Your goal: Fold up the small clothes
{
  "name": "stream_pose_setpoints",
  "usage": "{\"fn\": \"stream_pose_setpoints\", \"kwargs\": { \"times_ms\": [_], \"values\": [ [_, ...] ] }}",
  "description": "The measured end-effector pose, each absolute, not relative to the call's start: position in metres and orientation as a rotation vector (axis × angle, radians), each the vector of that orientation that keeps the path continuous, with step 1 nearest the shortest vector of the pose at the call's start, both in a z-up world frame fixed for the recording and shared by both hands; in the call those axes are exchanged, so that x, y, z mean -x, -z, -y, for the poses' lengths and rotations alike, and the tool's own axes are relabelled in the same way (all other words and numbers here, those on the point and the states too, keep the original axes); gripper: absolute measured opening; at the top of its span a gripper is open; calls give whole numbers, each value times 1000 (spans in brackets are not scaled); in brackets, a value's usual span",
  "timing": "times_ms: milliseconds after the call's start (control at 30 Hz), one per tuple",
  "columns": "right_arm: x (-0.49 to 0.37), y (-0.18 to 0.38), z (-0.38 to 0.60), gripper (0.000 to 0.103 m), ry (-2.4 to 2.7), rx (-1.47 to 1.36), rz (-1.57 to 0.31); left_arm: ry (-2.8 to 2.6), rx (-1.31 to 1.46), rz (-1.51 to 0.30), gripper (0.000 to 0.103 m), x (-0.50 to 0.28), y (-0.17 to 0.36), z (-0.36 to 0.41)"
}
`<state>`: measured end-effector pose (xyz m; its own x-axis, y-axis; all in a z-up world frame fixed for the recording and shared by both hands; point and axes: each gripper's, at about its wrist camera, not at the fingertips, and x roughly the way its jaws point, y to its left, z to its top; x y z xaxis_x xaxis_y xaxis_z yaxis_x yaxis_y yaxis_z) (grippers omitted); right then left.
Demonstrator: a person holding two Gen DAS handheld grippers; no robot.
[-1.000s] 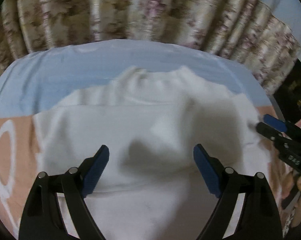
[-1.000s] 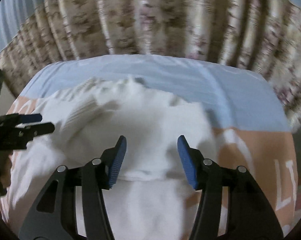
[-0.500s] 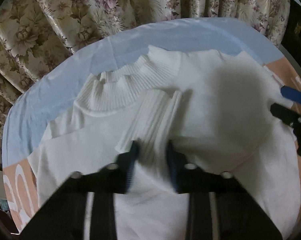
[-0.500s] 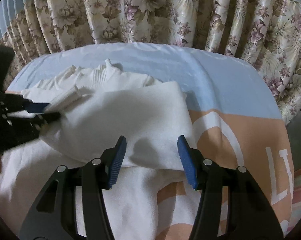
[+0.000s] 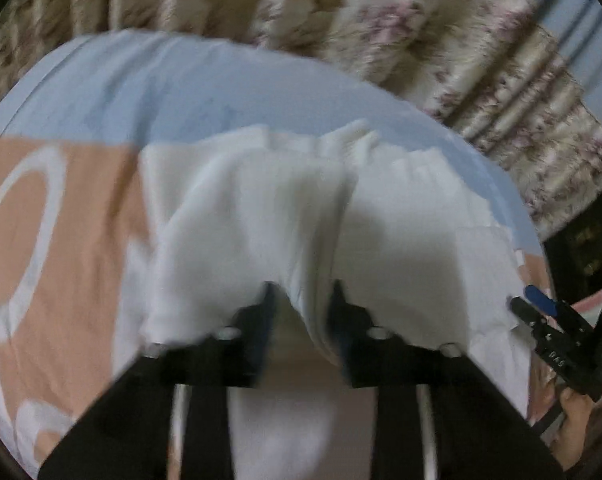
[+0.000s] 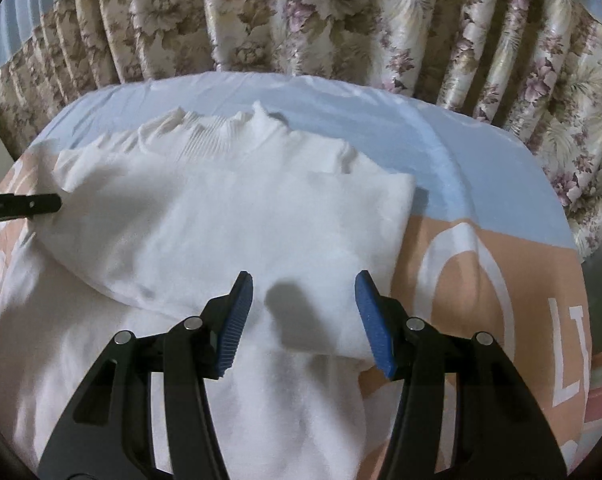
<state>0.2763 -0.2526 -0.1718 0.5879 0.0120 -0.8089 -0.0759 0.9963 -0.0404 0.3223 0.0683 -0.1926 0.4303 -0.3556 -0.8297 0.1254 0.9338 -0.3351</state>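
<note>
A white ribbed-neck sweater [image 6: 229, 216] lies on the bed, its collar toward the curtains and one side folded over the body. My left gripper [image 5: 303, 298] is shut on a bunched fold of the sweater [image 5: 261, 216], which drapes up over its fingers; the view is blurred. In the right wrist view the left gripper [image 6: 25, 206] pinches the sweater's left edge. My right gripper [image 6: 305, 304] stands open just above the sweater's lower middle with nothing between its blue pads. The right gripper [image 5: 541, 308] also shows at the sweater's right edge in the left wrist view.
The bedspread [image 6: 481, 264] is light blue at the far end and peach with large white letters nearer me. Floral curtains [image 6: 301, 20] hang right behind the bed. A hand [image 5: 577, 404] holds the right gripper's handle. A dark object [image 5: 581, 240] stands past the bed's right corner.
My left gripper went from open to shut on the sweater's ribbed cuff and has pulled the fabric up and toward the left. The right gripper stayed open over the sweater.
</note>
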Motion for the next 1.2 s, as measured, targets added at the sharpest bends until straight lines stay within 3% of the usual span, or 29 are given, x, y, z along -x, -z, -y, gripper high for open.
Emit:
{"fn": "stream_pose_setpoints", "kwargs": {
  "times_ms": [67,133,167,233,400,533,667,733,1033,1200],
  "values": [
    [-277,172,251,54,-52,86,-945,316,248,-1089,44,-317,189,-75],
    [-277,168,253,55,-53,87,-938,320,229,-1081,67,-310,176,-78],
    [-277,165,254,55,-51,86,-931,318,209,-1063,71,-307,167,-80],
    [-280,158,258,59,-43,85,-917,296,136,-1034,90,-305,154,-78],
    [-296,157,268,60,-23,85,-929,259,-52,-1088,91,-326,163,-69],
    [-310,166,280,60,0,73,-981,243,-125,-1160,59,-338,185,-63],
    [-323,181,288,59,-32,59,-1059,242,-171,-1134,40,-332,184,-69],
    [-325,182,289,44,-64,31,-1066,247,-177,-1118,28,-329,182,-72],
    [-319,175,311,18,-102,-161,-1020,291,-168,-1021,17,-324,165,-71],
    [-307,172,330,10,-110,-299,-936,318,-167,-898,15,-321,143,-66]
  ]
}}
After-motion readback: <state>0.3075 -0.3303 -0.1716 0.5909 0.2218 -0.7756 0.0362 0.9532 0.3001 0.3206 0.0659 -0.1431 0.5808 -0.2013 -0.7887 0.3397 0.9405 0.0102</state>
